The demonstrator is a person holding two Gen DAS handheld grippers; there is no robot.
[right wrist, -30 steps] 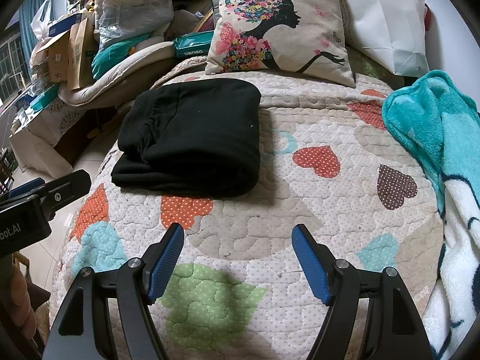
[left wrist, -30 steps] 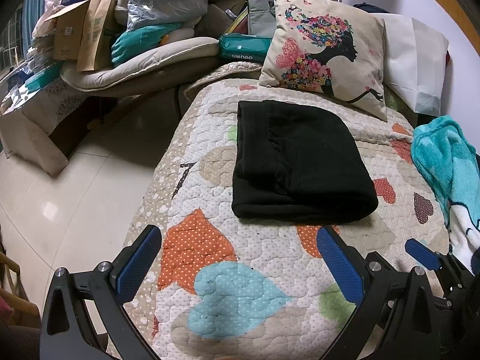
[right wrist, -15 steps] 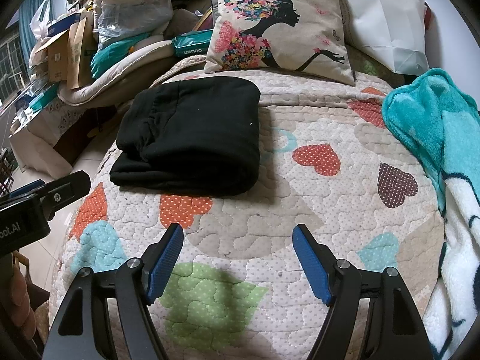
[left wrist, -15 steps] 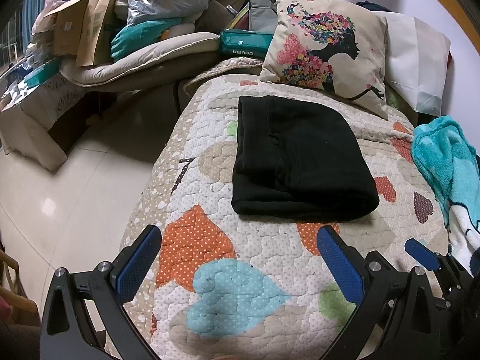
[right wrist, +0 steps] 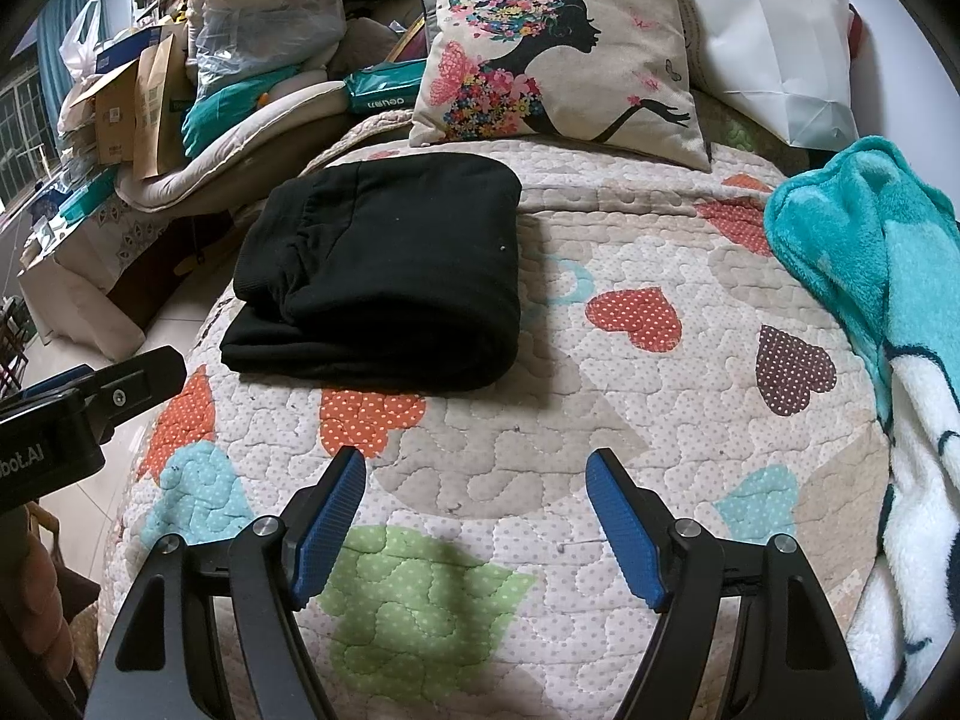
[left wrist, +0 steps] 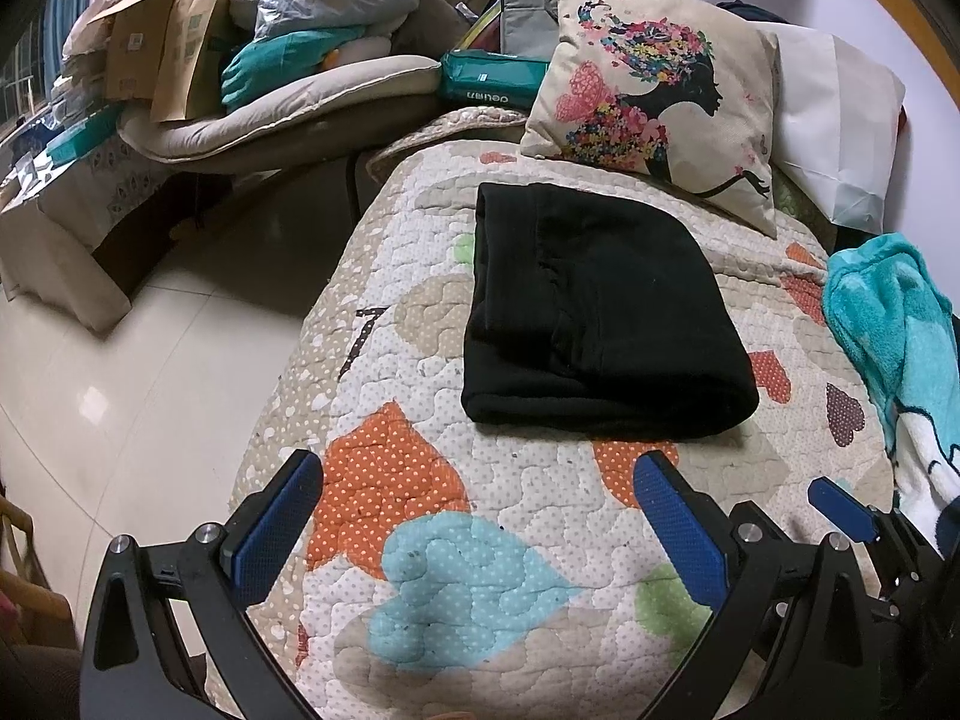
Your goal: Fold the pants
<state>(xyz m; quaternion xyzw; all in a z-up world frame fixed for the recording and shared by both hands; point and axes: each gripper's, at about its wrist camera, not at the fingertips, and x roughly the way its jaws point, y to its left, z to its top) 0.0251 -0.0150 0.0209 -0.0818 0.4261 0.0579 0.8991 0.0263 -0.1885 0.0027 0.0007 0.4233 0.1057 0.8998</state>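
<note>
Black pants [left wrist: 594,312] [right wrist: 384,276] lie folded into a thick rectangle on the heart-patterned quilt [left wrist: 480,540] [right wrist: 600,420] of a bed. My left gripper [left wrist: 480,480] hovers open over the quilt's near end, short of the pants, nothing between its blue pads. In the right wrist view my right gripper [right wrist: 477,474] is open too, empty, nearer me than the pants and to their right. The left gripper's body shows at that view's left edge.
A floral cushion [left wrist: 654,90] [right wrist: 558,54] and a white bag [right wrist: 774,42] lean at the bed's far end. A teal blanket [left wrist: 894,324] [right wrist: 882,264] lies along the right side. Boxes, bags and cushions [left wrist: 240,60] pile up left, beyond the tiled floor [left wrist: 150,390].
</note>
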